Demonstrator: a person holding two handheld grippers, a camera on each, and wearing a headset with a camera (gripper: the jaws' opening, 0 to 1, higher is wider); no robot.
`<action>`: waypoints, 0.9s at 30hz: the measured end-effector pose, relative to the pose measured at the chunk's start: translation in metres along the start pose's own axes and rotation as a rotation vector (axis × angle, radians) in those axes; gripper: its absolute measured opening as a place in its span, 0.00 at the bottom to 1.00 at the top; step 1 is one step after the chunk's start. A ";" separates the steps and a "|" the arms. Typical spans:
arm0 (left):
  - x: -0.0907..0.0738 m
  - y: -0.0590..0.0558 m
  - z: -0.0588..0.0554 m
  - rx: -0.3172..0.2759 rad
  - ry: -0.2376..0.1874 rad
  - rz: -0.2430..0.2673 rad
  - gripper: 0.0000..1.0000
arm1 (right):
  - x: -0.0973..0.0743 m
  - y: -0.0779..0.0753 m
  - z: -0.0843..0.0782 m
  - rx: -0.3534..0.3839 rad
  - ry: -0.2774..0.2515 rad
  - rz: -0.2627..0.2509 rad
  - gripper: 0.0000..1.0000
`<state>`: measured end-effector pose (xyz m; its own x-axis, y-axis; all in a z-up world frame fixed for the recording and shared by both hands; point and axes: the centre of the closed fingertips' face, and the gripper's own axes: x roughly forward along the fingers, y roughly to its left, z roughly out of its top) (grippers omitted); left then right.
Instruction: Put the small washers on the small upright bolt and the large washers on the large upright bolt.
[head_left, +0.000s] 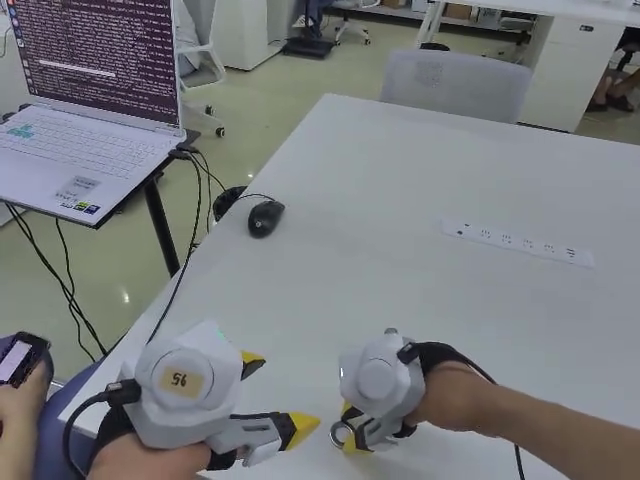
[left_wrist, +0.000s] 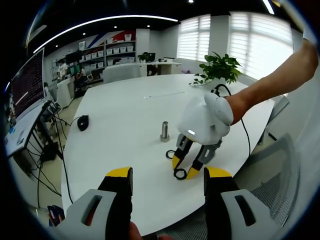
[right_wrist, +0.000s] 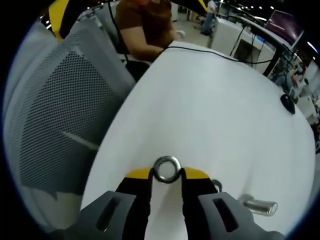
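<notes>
My right gripper (head_left: 345, 436) points down at the white table's near edge and is shut on a metal washer (head_left: 341, 434). In the right gripper view the washer (right_wrist: 166, 169) stands on edge between the yellow fingertips (right_wrist: 139, 174). In the left gripper view the right gripper (left_wrist: 187, 167) holds that washer (left_wrist: 180, 173) just above the tabletop. A second washer (left_wrist: 170, 154) lies flat beside it. A short upright bolt (left_wrist: 164, 131) stands just behind them. My left gripper (left_wrist: 168, 175) is open and holds nothing. It sits left of the right one (head_left: 280, 392).
A black mouse (head_left: 265, 215) and a white power strip (head_left: 515, 243) lie farther back on the table (head_left: 400, 180). A laptop (head_left: 90, 140) stands on a side stand at left. A grey mesh chair (right_wrist: 55, 110) is at the near edge. A potted plant (left_wrist: 217, 67) sits far off.
</notes>
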<state>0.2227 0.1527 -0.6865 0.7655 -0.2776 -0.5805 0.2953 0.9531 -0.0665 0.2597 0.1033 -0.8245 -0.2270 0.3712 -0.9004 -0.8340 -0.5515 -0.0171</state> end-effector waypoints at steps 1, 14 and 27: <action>0.000 0.000 0.000 -0.001 0.000 0.000 0.57 | -0.001 0.000 0.000 0.004 -0.004 -0.004 0.23; 0.001 -0.002 0.001 0.003 0.000 -0.009 0.57 | -0.008 -0.005 0.007 0.067 -0.061 -0.033 0.23; 0.003 -0.002 0.001 0.008 0.000 -0.016 0.57 | -0.023 -0.015 0.005 0.122 -0.093 -0.085 0.23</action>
<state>0.2248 0.1495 -0.6878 0.7605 -0.2925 -0.5797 0.3116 0.9477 -0.0694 0.2751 0.1070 -0.8018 -0.1938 0.4833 -0.8538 -0.9058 -0.4225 -0.0335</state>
